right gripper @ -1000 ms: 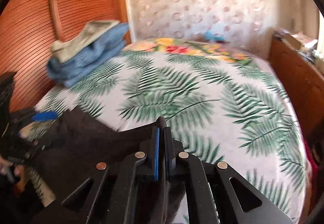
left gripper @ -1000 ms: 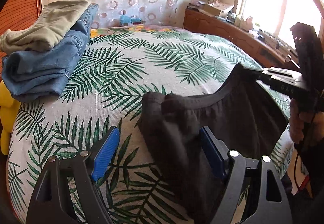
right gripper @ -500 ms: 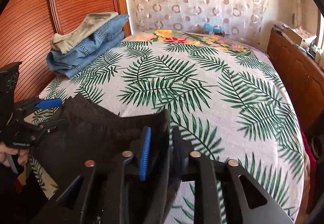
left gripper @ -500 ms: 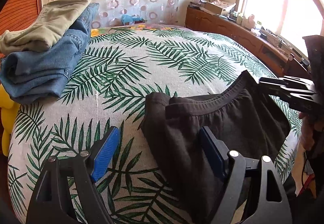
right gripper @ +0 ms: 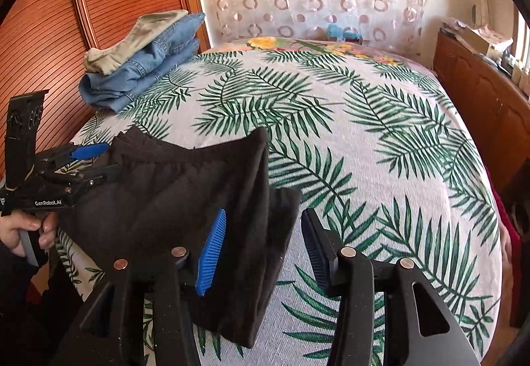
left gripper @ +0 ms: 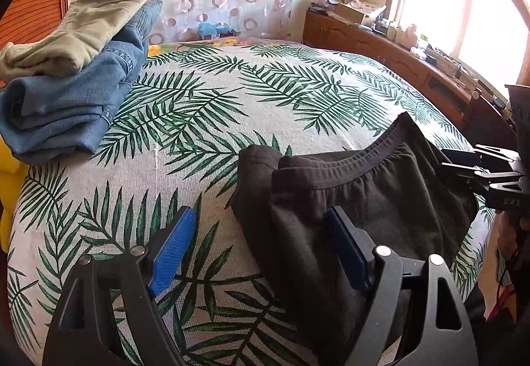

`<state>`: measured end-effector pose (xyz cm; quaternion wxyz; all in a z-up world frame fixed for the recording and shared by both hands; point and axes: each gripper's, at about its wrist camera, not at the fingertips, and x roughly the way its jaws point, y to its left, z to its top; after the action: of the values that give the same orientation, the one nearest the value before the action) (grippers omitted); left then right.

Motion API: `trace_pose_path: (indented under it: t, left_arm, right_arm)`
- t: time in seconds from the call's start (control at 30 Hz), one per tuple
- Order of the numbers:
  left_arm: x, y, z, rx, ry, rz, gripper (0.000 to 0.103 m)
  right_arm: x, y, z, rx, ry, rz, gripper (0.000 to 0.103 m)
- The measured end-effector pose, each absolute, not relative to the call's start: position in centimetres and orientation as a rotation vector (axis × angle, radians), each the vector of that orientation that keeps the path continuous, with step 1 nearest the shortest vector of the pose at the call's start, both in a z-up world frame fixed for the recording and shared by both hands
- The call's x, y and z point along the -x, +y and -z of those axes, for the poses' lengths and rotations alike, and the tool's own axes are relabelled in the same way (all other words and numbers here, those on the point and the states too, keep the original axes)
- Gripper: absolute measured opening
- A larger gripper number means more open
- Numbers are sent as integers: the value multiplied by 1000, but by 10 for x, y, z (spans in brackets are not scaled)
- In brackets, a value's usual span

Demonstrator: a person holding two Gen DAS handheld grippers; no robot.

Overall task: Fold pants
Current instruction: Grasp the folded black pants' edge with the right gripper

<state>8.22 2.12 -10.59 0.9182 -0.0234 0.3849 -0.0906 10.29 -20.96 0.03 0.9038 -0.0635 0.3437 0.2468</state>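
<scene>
Black pants (left gripper: pixel 364 187) lie folded on the near edge of the palm-leaf bedspread (left gripper: pixel 215 107), waistband up. They also show in the right wrist view (right gripper: pixel 185 187). My left gripper (left gripper: pixel 261 246) is open, its jaws straddling the left corner of the pants without holding them. My right gripper (right gripper: pixel 265 246) is open over the right corner of the pants, the cloth resting loose between the blue pads. Each gripper shows from the side in the other view, the left (right gripper: pixel 86 164) and the right (left gripper: pixel 470 164).
A stack of folded blue jeans (left gripper: pixel 66 101) with a khaki garment (left gripper: pixel 76 31) on top sits at the bed's far left by the wooden wardrobe (right gripper: pixel 82 1). A wooden cabinet (left gripper: pixel 381 48) runs along the right under the window. A yellow item (left gripper: pixel 8 187) lies at the left edge.
My right gripper has opened and let go of the pants corner, which dropped onto the bed. My left gripper stayed open and barely moved.
</scene>
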Motion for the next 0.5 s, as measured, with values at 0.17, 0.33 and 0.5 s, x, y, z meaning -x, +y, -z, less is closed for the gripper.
trace_pose_path:
  t: [0.17, 0.33, 0.5]
  left_arm:
    - [-83, 21, 106, 49, 790, 188, 82]
    - [-83, 21, 105, 46, 793, 193, 82]
    - [-86, 24, 103, 87, 802, 248, 63]
  right_arm:
    - [-110, -203, 7, 129, 734, -506, 49]
    - [-110, -191, 10, 161, 702, -479, 49]
    - [-104, -190, 17, 158, 660, -471, 49]
